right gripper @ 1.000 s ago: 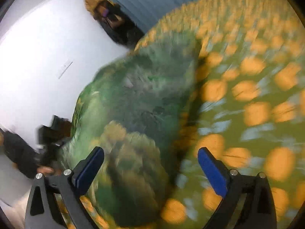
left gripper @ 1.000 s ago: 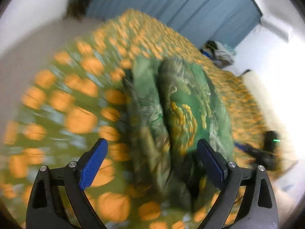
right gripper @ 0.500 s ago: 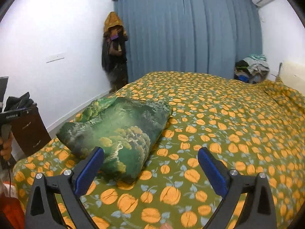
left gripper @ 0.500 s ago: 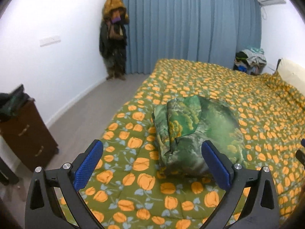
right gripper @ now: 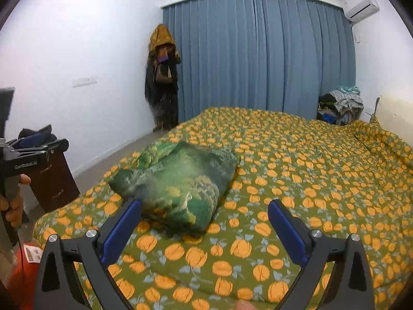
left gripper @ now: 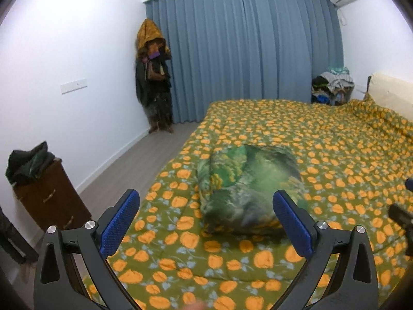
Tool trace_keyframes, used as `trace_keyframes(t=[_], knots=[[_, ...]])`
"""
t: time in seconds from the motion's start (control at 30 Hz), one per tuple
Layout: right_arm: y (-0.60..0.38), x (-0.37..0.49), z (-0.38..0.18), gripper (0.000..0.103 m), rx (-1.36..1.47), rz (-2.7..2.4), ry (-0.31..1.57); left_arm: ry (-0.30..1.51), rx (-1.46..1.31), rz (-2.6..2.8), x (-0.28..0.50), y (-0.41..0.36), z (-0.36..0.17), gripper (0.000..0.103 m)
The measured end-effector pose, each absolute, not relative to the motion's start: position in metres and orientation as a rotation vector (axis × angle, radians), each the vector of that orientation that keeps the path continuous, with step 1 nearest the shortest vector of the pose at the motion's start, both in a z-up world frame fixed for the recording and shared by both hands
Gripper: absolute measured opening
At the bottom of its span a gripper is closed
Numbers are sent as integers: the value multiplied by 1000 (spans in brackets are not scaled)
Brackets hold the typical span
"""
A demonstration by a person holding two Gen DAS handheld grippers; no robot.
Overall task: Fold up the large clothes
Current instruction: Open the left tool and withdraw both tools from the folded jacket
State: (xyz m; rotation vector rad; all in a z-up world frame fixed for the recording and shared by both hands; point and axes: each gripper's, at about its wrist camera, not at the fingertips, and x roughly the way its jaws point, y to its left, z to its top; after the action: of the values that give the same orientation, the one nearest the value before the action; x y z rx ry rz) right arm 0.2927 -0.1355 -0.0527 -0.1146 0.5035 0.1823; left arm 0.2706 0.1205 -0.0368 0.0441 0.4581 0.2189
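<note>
Both grippers wide and empty above the bed

My left gripper (left gripper: 206, 217) and right gripper (right gripper: 204, 222) each stand with jaws spread, nothing between the pads. Just past them the folded green garment (left gripper: 245, 188) lies as a thick bundle on the quilt (right gripper: 296, 170), near its left edge. Further off stand a brown cabinet (left gripper: 49, 199), hung coats (right gripper: 162, 77) in the corner and blue curtains (left gripper: 245, 51).

A wide bed (right gripper: 322, 170) covered by an olive-green quilt printed with orange flowers fills the lower right of both views, and a folded green garment with a painted landscape pattern (right gripper: 178, 180) (left gripper: 247, 186) lies directly on it near the left edge.
</note>
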Motion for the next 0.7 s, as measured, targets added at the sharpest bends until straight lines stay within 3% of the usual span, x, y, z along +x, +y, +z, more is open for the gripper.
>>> trace_keyframes(t=[0.7], knots=[[-127, 258, -64, 101, -138, 7, 642, 603, 22, 151, 234, 80, -71, 103]])
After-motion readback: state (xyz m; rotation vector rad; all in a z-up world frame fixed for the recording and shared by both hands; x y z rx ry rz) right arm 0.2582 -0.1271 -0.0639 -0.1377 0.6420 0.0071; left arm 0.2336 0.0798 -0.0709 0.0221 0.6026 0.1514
